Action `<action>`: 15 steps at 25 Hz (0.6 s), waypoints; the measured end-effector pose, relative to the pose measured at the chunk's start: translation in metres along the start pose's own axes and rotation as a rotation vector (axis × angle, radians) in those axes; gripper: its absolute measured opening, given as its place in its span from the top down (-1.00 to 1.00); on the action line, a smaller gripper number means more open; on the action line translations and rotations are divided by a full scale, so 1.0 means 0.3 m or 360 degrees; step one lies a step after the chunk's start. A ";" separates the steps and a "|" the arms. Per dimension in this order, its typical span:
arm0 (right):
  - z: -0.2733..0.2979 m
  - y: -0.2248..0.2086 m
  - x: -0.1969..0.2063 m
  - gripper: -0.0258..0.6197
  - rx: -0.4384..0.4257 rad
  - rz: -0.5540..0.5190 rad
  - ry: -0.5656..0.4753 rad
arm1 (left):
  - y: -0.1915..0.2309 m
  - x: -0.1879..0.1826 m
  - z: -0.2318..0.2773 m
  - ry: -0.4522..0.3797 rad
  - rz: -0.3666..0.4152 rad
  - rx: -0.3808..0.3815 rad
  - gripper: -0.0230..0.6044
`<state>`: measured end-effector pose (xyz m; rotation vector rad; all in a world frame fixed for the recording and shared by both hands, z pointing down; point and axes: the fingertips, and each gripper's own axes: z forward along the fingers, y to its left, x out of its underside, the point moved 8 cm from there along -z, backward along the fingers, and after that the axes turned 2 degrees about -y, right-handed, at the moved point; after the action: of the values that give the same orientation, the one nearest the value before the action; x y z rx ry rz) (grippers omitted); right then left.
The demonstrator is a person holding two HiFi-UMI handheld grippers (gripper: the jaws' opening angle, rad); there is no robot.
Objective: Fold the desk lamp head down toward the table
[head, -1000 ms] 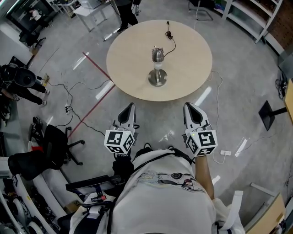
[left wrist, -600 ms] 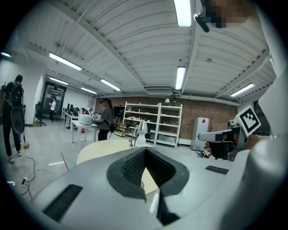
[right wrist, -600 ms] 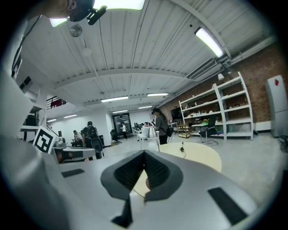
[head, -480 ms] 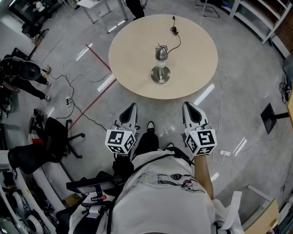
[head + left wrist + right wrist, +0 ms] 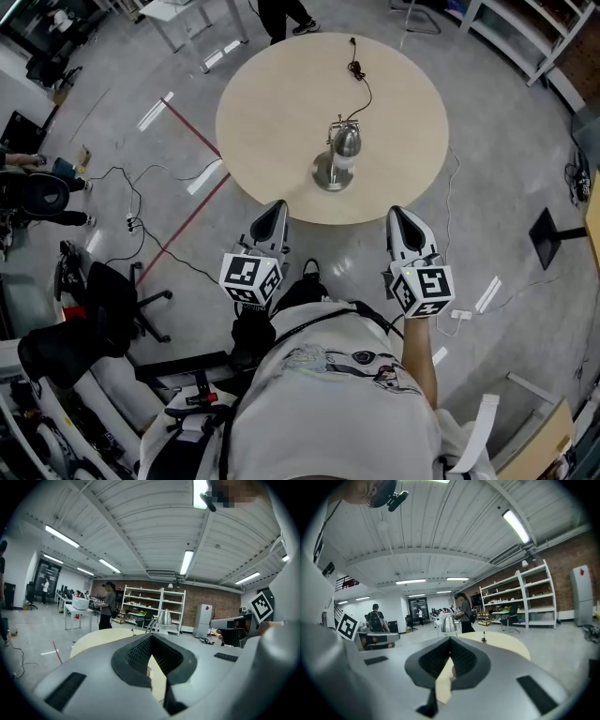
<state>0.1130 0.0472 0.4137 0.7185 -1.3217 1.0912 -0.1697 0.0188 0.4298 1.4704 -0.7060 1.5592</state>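
While level near the table [image 5: 272, 103], left hand-held gripper [image 5: 274, 207], right hand-held gripper [image 5: 401, 215]: clenched, empty.

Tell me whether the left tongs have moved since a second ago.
Yes. In the head view the left tongs have advanced toward the round table; their tips now almost reach its near rim.

table [image 5: 272, 103] 1 | desk lamp [image 5: 339, 150] 1 | left tongs [image 5: 274, 210], right tongs [image 5: 401, 216]: 2 | office chair [image 5: 111, 298] 1, perhaps more
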 end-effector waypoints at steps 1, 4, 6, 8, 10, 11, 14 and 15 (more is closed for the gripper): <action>0.019 0.008 -0.003 0.91 0.0004 -0.0004 0.0000 | 0.023 -0.001 0.012 0.0012 -0.0004 0.0013 0.93; 0.060 0.029 -0.005 0.91 0.0039 -0.0010 0.0021 | 0.075 0.001 0.042 0.0049 -0.0017 0.0070 0.93; 0.081 0.030 -0.002 0.91 0.0074 -0.0006 0.0040 | 0.096 0.005 0.067 0.0068 -0.0028 0.0107 0.93; 0.107 0.024 0.000 0.91 0.0094 -0.0005 0.0051 | 0.116 0.008 0.098 0.0076 -0.0030 0.0132 0.93; 0.130 0.021 0.003 0.91 0.0102 -0.0002 0.0062 | 0.133 0.012 0.125 0.0089 -0.0032 0.0148 0.93; 0.138 0.019 0.003 0.91 0.0103 0.0003 0.0067 | 0.137 0.014 0.135 0.0099 -0.0035 0.0154 0.93; 0.157 -0.007 -0.002 0.91 0.0079 0.0035 0.0043 | 0.132 0.026 0.164 0.0113 -0.0042 0.0152 0.93; 0.169 -0.024 -0.006 0.91 0.0062 0.0046 0.0022 | 0.130 0.031 0.180 0.0109 -0.0042 0.0136 0.93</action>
<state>0.0998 -0.0016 0.4213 0.7211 -1.3058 1.1460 -0.1763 -0.0440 0.4527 1.4752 -0.5845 1.6293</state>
